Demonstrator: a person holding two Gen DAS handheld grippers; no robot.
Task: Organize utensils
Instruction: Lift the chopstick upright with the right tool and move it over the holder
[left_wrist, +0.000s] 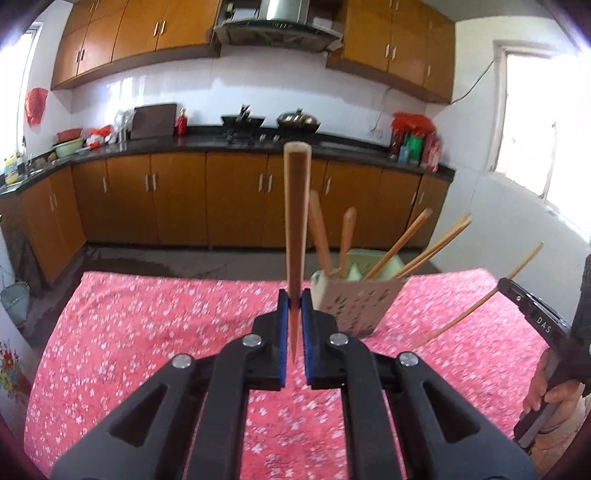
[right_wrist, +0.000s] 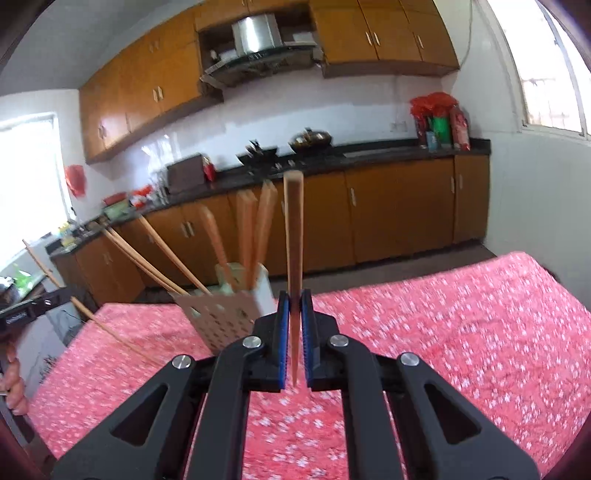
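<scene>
Both wrist views face the kitchen counter, sharing the nearby utensil holder.

Bright window glare; fisheye edges bent; slight motion blur.

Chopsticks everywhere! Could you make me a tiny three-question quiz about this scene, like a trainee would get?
1. True or false: the left gripper grips a chopstick.
2. The right gripper holds: A) a spoon B) a chopstick C) nothing.
3. Fill in: the perforated holder stands on a ____ floral tablecloth.

Key: 1 true; 2 B; 3 pink.
</scene>
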